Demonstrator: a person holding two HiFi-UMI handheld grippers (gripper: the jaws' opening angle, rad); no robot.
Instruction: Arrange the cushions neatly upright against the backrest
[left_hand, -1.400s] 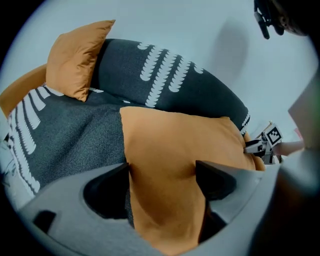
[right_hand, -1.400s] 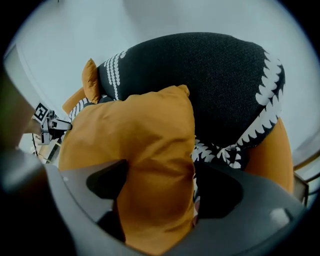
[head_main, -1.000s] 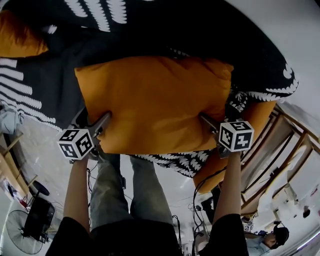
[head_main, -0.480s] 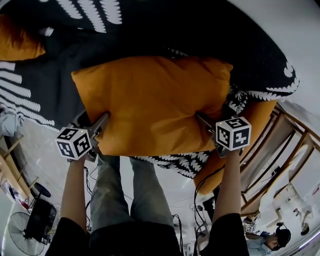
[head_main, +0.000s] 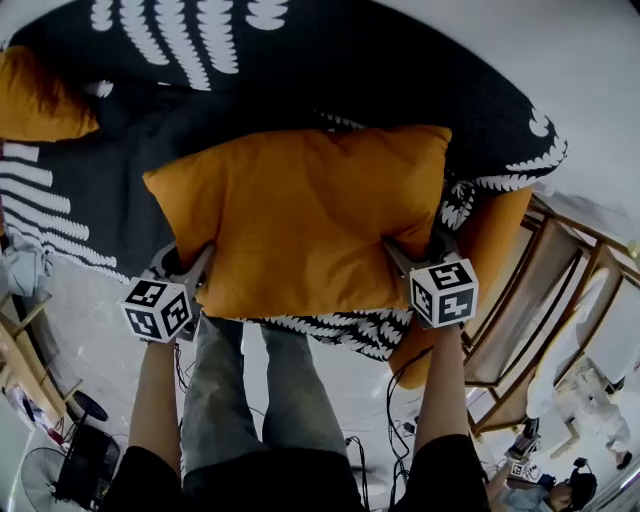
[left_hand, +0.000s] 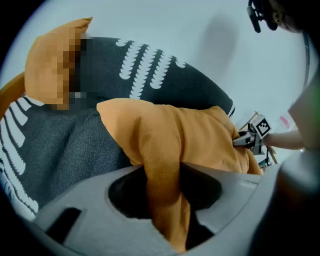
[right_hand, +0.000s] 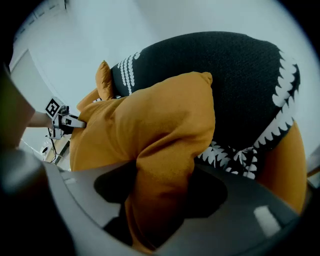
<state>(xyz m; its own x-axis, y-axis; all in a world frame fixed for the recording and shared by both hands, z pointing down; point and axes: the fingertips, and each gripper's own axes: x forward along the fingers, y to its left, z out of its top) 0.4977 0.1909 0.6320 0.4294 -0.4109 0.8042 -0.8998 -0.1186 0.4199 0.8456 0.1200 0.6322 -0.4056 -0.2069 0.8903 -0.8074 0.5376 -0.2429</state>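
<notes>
Left tongs and right tongs just squeezed shut on the orange cushion, pinching its near edge over the sofa seat. Soft, probably light and floppy, so pinching the edges works.

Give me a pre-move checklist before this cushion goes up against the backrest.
1. Left gripper grip: fingers have just been closing, a fold of the orange cushion pinched between them, ok.
2. Right gripper grip: fingers have just been closing, the other near corner pinched, ok.
3. Cushion upright against the backrest: not ok, broad face up.
4. Backrest behind it free: ok.
5. Second cushion at far left, out of the way: ok.
</notes>
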